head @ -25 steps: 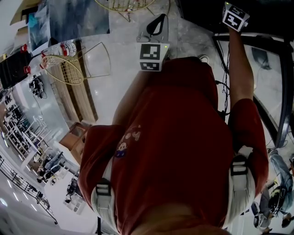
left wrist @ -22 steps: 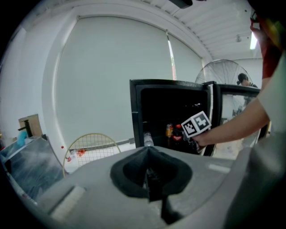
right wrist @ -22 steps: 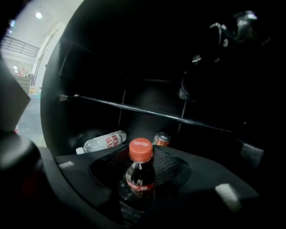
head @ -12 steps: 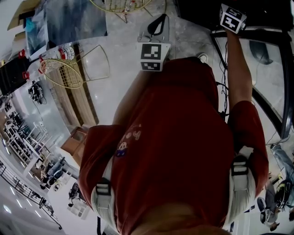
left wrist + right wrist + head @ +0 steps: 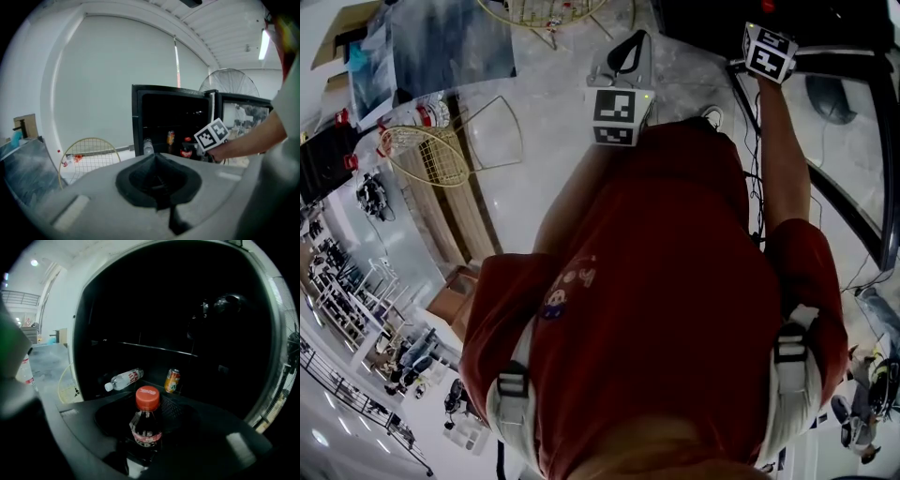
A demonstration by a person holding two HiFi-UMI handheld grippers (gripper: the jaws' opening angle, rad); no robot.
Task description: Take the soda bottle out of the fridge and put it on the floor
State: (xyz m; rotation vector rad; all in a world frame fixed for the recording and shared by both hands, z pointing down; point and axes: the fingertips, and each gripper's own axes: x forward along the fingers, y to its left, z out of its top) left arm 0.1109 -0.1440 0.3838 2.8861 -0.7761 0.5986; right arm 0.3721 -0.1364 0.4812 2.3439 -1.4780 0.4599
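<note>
A dark soda bottle [image 5: 147, 420] with a red cap stands upright between the jaws of my right gripper [image 5: 147, 439], which is shut on its lower body. Behind it lies the dark open fridge [image 5: 225, 357]. In the left gripper view the same soda bottle [image 5: 187, 149] shows at the fridge [image 5: 140, 117] opening, beside the right gripper's marker cube [image 5: 212, 135]. From the head view, the right gripper [image 5: 766, 52] reaches out at top right with its tips hidden. My left gripper [image 5: 623, 47] hangs in front of the body, jaws together and empty.
A clear water bottle [image 5: 124, 379] lies on its side on the fridge shelf, with an orange can [image 5: 172, 380] upright beside it. The glass fridge door [image 5: 853, 141] stands open at the right. A yellow wire basket [image 5: 431, 150] and a standing fan [image 5: 229, 84] are nearby.
The right gripper's marker cube has shifted left and down in the head view, back toward the body. The left gripper has stayed about where it was.
</note>
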